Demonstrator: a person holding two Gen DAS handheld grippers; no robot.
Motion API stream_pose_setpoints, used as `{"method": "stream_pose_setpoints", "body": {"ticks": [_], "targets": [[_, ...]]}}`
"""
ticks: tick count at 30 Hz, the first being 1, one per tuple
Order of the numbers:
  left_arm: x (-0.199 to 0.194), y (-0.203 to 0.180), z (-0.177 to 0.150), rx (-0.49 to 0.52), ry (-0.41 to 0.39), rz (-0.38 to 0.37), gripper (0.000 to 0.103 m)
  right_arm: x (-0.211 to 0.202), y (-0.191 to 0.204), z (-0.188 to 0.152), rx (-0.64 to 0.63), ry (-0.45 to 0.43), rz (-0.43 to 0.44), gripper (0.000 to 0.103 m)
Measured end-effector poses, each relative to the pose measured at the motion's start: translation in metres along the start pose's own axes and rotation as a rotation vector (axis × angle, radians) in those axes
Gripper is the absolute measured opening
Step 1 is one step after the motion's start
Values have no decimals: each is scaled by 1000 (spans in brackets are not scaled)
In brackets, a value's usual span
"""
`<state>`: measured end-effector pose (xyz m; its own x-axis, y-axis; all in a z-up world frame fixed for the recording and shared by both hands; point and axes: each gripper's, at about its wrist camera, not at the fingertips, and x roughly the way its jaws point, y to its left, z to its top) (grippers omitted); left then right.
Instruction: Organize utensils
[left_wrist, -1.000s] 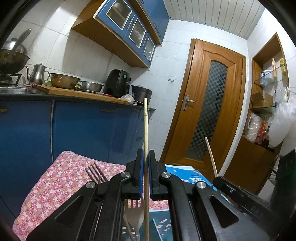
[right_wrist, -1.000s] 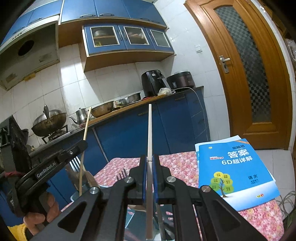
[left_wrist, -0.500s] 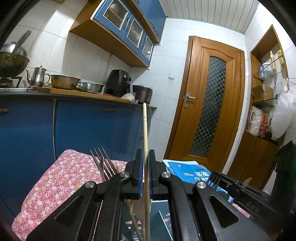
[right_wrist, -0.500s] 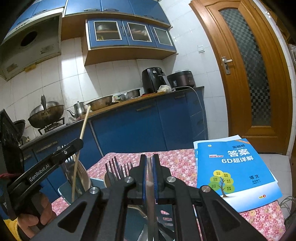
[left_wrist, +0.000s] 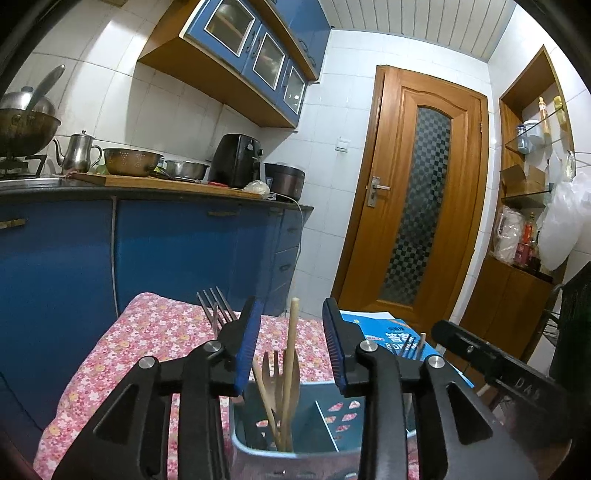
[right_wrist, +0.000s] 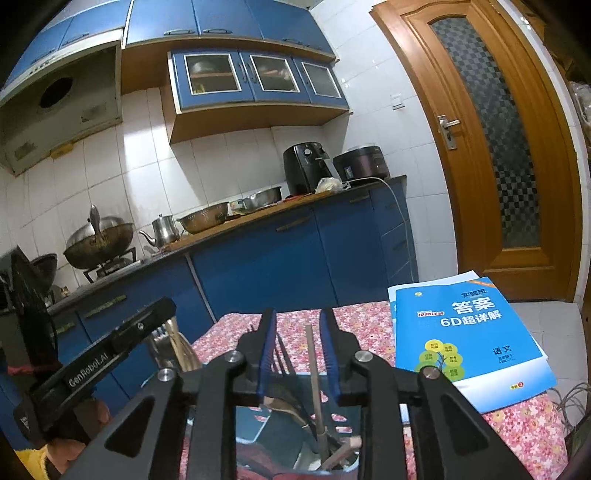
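At far left of the left wrist view, metal forks (left_wrist: 216, 308) stand just behind the left gripper's (left_wrist: 290, 341) left finger. That gripper hovers over a blue-grey utensil caddy (left_wrist: 295, 452) on the flowered bench (left_wrist: 147, 343), and its jaws are opening: a wooden chopstick (left_wrist: 291, 363) stands upright between them, free of both blue pads, its lower end down in the caddy's left compartment beside a wooden fork (left_wrist: 271, 373). The compartment to the right of the divider shows only its patterned floor (as far as can be seen). Further right lies a blue workbook (left_wrist: 391, 334), partly hidden, and the other gripper's arm crosses the lower right corner.

In the right wrist view, the left gripper's arm enters from the left, with wooden utensils rising behind it. At centre the right gripper (right_wrist: 297, 349) is also opening its jaws over the caddy (right_wrist: 280, 435); a second chopstick (right_wrist: 314, 380) stands between them, touching neither pad, its foot inside the caddy. The workbook (right_wrist: 465, 339) lies flat on the bench to the right.
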<state>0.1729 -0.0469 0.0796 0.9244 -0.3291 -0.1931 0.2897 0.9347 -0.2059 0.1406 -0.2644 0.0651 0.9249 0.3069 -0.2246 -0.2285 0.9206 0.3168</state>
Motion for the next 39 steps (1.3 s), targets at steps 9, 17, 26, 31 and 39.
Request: {"method": "stream_pose_setpoints", "body": {"ticks": [9, 17, 26, 31, 39], "targets": [[-33, -4, 8, 8, 31, 4, 40, -35, 13, -1, 5, 12, -7, 33], [-72, -4, 8, -6, 83, 23, 41, -73, 34, -8, -9, 37, 2, 36], [-114, -6, -4, 10, 141, 36, 70, -114, 56, -22, -21, 49, 17, 68], [-133, -8, -13, 48, 169, 81, 83, -132, 64, -34, -32, 48, -12, 86], [-168, -15, -31, 125, 168, 165, 96, -151, 66, -55, -32, 76, -41, 100]]}}
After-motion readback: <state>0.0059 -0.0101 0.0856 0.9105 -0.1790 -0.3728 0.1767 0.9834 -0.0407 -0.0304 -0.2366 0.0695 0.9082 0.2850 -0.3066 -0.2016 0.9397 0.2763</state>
